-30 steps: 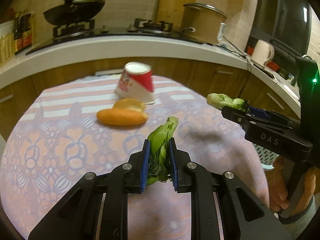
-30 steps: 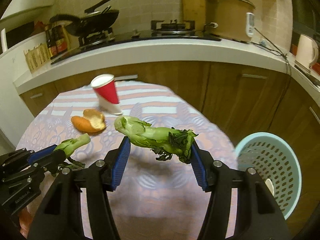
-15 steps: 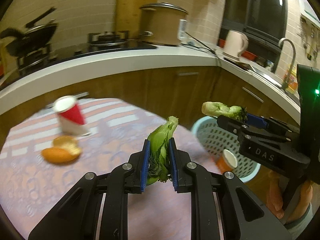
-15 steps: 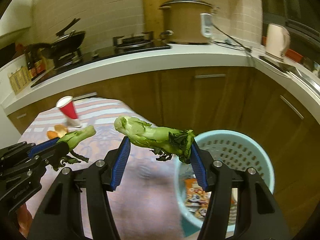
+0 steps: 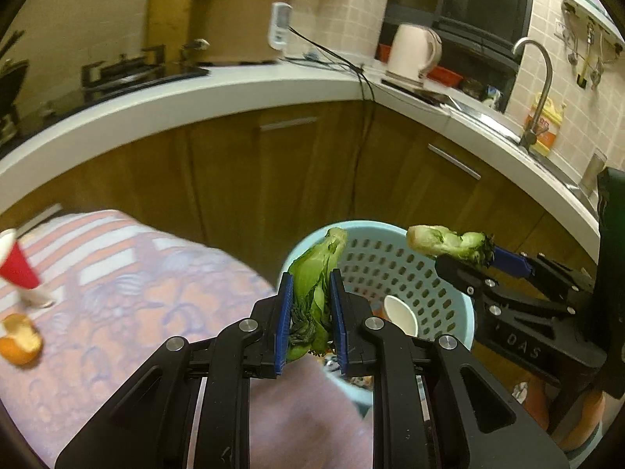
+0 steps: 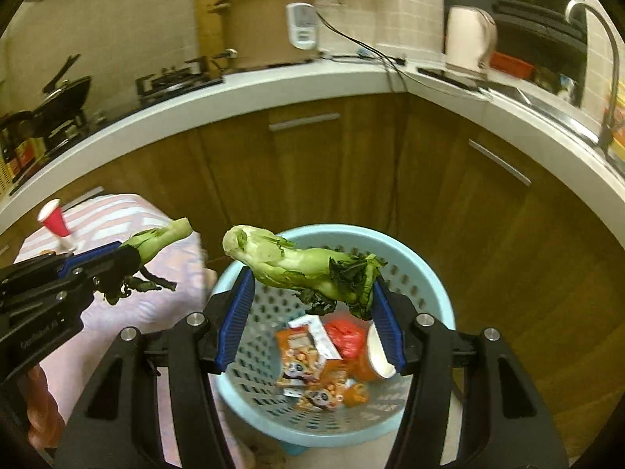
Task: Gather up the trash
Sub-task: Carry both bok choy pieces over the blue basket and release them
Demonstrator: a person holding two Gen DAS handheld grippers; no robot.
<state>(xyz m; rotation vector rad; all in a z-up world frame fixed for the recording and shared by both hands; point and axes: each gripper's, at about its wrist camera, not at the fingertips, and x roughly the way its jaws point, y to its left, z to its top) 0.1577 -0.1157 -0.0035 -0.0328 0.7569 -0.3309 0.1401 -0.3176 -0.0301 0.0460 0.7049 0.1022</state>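
1. The left gripper [image 5: 310, 312] is holding a small bok choy piece [image 5: 314, 273]. Its jaws are squeezing tight on the leafy bottom end, and the pale stem is sticking up.
2. The right gripper [image 6: 308, 316] is holding a bigger bok choy stalk [image 6: 300, 264]. The stalk is lying sideways across the jaws, with the dark leaves pressing on the right blue pad. The jaws are set wide and are gripping it by its two ends.
3. Both greens are up in the air. The big stalk is hanging right over the light blue trash basket [image 6: 425, 285]. The small piece is at the near edge of the basket, above where the patterned tablecloth [image 5: 129, 312] ends.
4. Snack wrappers [image 6: 308, 351], a red bag [image 6: 345, 338] and a paper cup [image 6: 377, 355] are already lying in the basket.
5. The greens look light and soft. The leaves are limp and could tear or slip. The thick pale stem is the firm part, so I think that is the best place to hold.
6. The big stalk is held only by its ends, so it might tip or drop early.
7. A red paper cup [image 5: 17, 271] and orange peel [image 5: 19, 342] are sitting on the counter, waiting to be picked up.
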